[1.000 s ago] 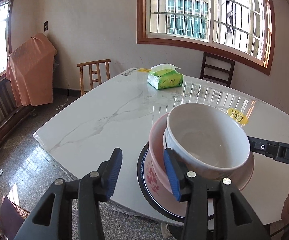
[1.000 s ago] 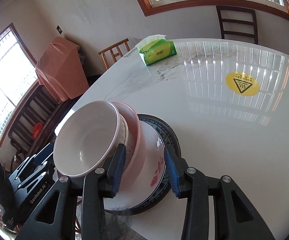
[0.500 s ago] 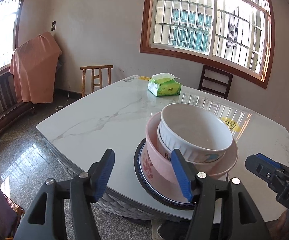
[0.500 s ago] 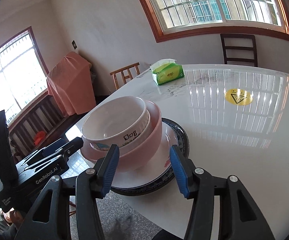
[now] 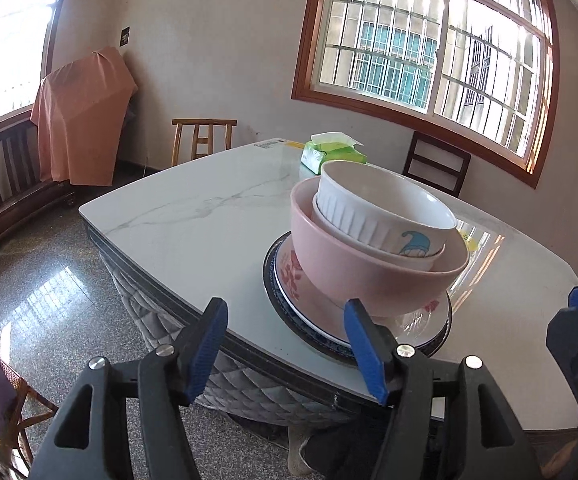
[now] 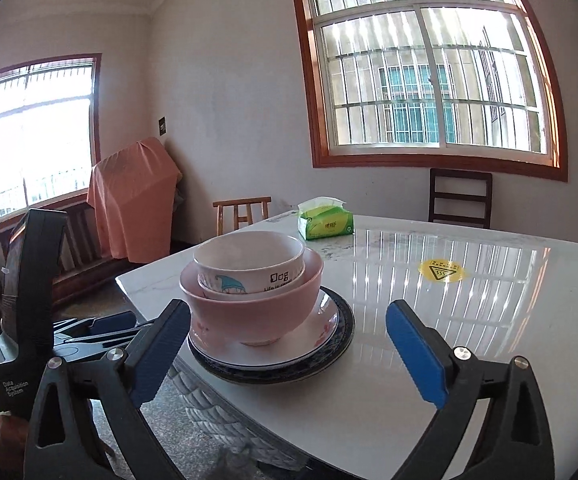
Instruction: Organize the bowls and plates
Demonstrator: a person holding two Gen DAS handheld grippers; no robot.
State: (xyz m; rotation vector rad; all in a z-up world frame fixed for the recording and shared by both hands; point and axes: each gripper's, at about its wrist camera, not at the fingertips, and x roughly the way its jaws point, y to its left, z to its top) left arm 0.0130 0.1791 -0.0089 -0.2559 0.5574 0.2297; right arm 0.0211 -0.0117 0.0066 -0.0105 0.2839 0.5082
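On the desk, stacked bowls and plates sit just beyond both grippers' fingers, left gripper and right gripper spread wide, holding nothing.

A marble table fills the space ahead, glossy with window glare. A tissue pack and a yellow sticker lie on it farther ahead. Beyond stand a light chair and a dark chair against a plain wall. A barred window with a wood frame glows ahead; another window lies to the left. An orange cloth drapes something in the corner, beside a bench. The floor is speckled stone.
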